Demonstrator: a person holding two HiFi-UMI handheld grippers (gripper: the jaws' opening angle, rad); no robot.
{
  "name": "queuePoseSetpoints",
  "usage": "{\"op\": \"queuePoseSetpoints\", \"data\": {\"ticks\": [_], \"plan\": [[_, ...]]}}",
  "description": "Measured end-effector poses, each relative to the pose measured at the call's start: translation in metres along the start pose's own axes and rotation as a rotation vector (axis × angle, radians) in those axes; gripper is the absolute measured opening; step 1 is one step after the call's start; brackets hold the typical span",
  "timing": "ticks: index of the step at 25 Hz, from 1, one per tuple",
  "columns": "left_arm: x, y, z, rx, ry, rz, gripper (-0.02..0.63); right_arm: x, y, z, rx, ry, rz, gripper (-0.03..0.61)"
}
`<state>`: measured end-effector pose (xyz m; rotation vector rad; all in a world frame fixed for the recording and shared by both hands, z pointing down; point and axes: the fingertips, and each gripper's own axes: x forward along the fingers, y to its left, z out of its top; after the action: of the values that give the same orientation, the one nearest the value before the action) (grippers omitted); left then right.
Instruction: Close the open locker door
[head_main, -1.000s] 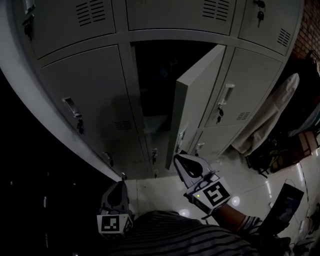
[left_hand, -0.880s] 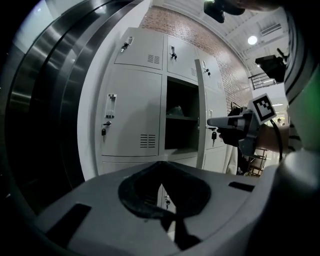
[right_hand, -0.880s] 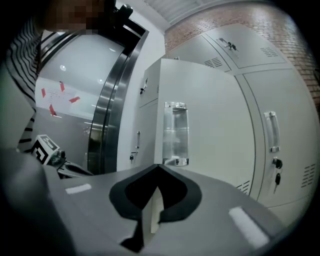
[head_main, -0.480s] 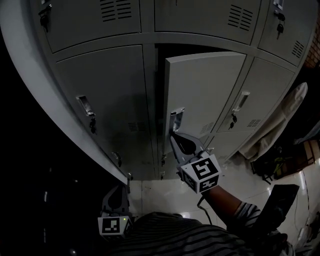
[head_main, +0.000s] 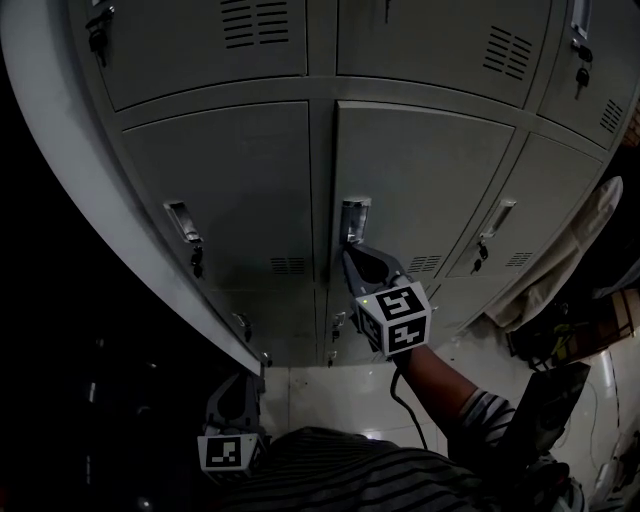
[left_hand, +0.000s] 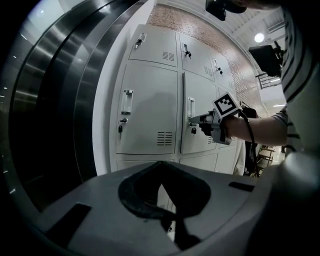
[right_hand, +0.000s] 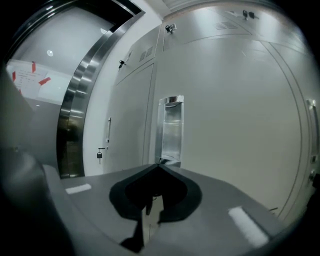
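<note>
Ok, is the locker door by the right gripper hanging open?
No, in the head view the locker door lies flush with its neighbours, and the right gripper has its tip at the door's handle.

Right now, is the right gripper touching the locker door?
Touching: the right gripper view shows the right gripper tips against the locker door, just below its handle.

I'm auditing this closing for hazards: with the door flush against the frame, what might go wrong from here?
The locker door looks flush, but no latch shows; it may swing open once the right tongs let off. Their shut tips sit at the handle recess and might snag it when withdrawn.
</note>
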<state>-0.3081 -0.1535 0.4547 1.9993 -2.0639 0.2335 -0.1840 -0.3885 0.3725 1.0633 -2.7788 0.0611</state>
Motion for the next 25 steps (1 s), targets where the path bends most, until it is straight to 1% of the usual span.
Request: {"op": "queuePoseSetpoints", "data": {"ticks": [5,12,20,25], "plan": [[0.004,0.012,0.000,-0.003,0.004,0.011,0.003,0.015,-0.011,0.000,0.021,0.006,-0.029,0.002],[0.008,0.017,0.000,-0.011,0.009,0.003,0.003,0.017,-0.011,0.000,0.021,-0.011,-0.035,0.002],[0.008,0.006,-0.005,-0.005,0.016,-0.064,0.003,0.000,-0.006,0.003,0.004,-0.020,-0.051,0.002],[0.003,-0.005,-0.008,-0.005,0.023,-0.112,0.003,-0.037,-0.003,-0.002,0.008,-0.011,-0.082,0.002]]}}
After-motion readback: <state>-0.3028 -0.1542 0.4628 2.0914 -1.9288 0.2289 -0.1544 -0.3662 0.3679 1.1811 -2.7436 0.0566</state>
